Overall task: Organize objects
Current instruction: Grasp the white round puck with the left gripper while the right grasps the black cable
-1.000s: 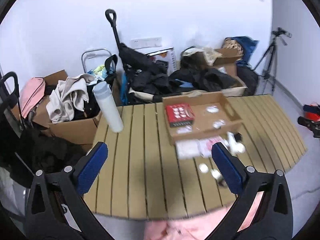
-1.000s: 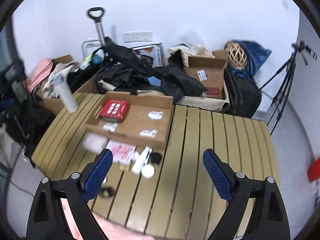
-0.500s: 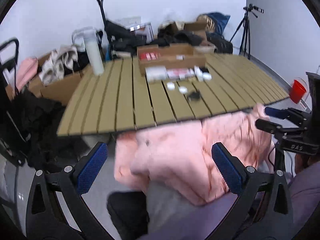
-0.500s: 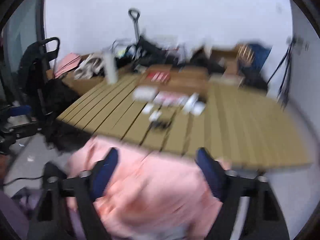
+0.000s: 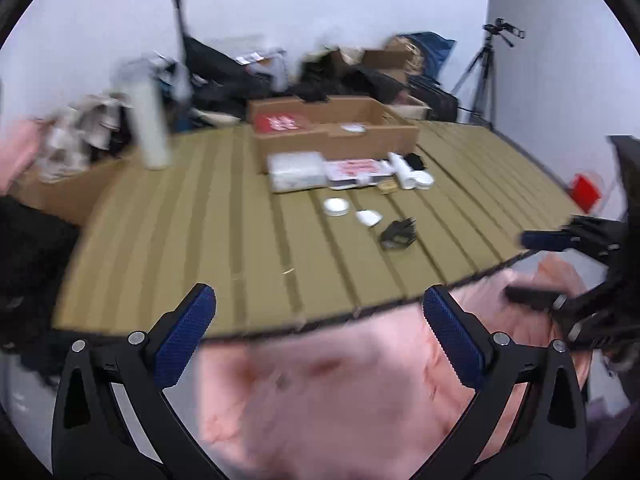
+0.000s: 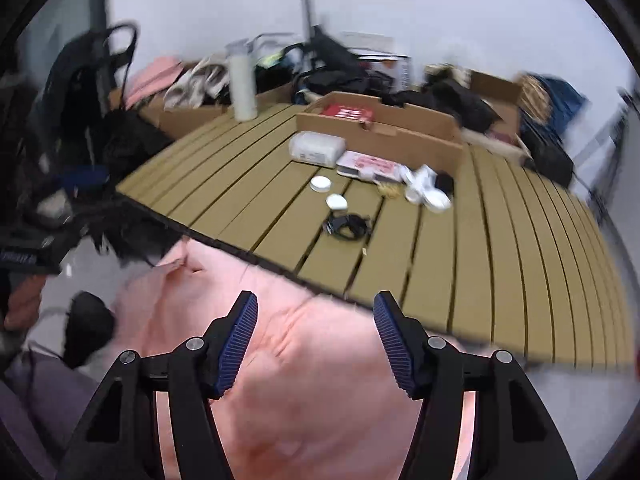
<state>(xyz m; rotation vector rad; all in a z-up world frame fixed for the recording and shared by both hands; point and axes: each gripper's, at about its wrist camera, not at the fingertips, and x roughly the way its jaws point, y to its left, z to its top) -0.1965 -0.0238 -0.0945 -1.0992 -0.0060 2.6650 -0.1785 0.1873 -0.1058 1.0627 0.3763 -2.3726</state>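
Observation:
A cardboard tray [image 5: 332, 142] sits on the slatted table [image 5: 200, 220] and holds a red box [image 5: 278, 122]. In front of the tray lie a clear plastic box [image 5: 296, 170], a pink-and-white pack [image 5: 356, 170], a white tube [image 5: 402, 164], two small white lids [image 5: 335, 206] and a black cable bundle [image 5: 398, 234]. My left gripper [image 5: 320, 320] hangs open at the table's near edge, above a pink garment [image 5: 340, 400]. My right gripper [image 6: 315, 312] is over the same pink garment [image 6: 300, 380]. Its jaws are opening and nothing is pressed between the pads.
A tall white bottle [image 5: 150, 128] stands at the table's far left. Behind the table are boxes of clothes, black bags [image 6: 340, 64] and a tripod [image 5: 488, 68]. A red cup [image 5: 584, 192] is on the floor at the right. Dark bags [image 6: 80, 128] crowd the left side.
Both grippers have sunk from above the table and drawn back past its near edge, over the pink garment. The right jaws stand narrower than a second ago.

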